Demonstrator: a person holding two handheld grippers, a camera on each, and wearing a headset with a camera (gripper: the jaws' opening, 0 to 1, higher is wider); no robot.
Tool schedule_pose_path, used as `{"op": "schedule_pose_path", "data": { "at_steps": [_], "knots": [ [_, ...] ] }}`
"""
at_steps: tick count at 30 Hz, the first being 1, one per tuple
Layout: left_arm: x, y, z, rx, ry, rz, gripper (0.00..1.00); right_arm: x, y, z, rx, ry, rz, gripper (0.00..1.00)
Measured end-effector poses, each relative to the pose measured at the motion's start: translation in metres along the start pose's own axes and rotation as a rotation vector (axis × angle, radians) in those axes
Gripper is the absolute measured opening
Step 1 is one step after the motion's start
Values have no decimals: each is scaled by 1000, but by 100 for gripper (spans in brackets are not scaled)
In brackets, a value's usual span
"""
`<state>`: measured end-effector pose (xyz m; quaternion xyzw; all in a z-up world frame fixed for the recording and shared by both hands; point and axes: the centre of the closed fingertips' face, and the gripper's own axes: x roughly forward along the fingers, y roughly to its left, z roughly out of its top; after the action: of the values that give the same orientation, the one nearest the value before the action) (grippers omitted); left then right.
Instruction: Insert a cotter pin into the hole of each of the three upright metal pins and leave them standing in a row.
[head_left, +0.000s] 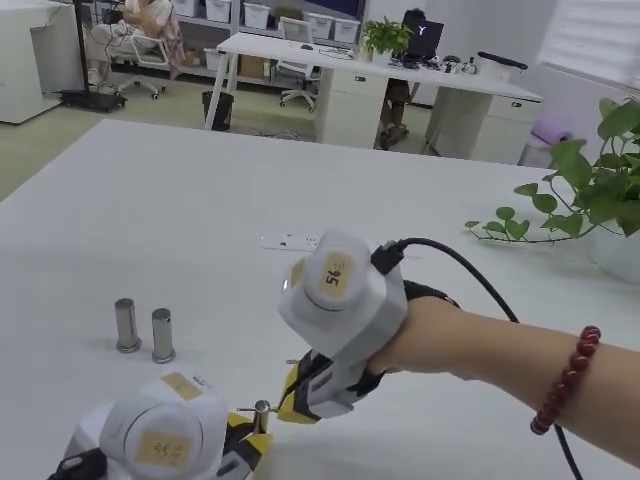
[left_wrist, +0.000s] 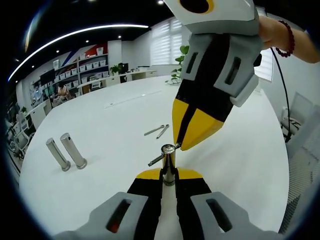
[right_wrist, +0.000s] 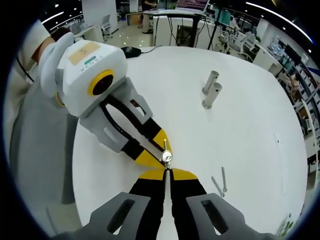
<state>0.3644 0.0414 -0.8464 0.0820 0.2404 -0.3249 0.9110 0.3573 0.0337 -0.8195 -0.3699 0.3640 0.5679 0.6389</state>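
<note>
The left gripper (left_wrist: 168, 176) clamped the upright metal pin (left_wrist: 168, 159) near its base. The right gripper (right_wrist: 167, 172), jaws pinched on the cotter pin (left_wrist: 156, 161), met it from directly opposite — the cotter pin lay level, crosswise, apparently already through the hole.
</note>
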Motion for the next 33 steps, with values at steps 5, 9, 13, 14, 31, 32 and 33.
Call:
{"op": "schedule_pose_path", "data": {
  "at_steps": [5,9,13,14,31,32,33],
  "knots": [
    [-2,5,-1,-6,3,21,7,4,-2,5,14,-21,-5,5],
    [-3,10,-1,-17,4,36,7,6,-3,9,18,-36,-10,5],
    [-4,15,-2,-20,6,48,7,8,-5,14,35,-54,-11,5],
    [-4,17,-2,-26,6,51,7,9,-6,15,39,-58,-10,5],
    [-7,32,-4,-38,3,71,7,16,-12,29,64,-111,-17,5],
    [-8,33,-4,-39,2,71,7,17,-12,30,66,-115,-19,5],
    [-8,34,-4,-38,2,70,7,17,-12,30,67,-116,-19,5]
  ]
}}
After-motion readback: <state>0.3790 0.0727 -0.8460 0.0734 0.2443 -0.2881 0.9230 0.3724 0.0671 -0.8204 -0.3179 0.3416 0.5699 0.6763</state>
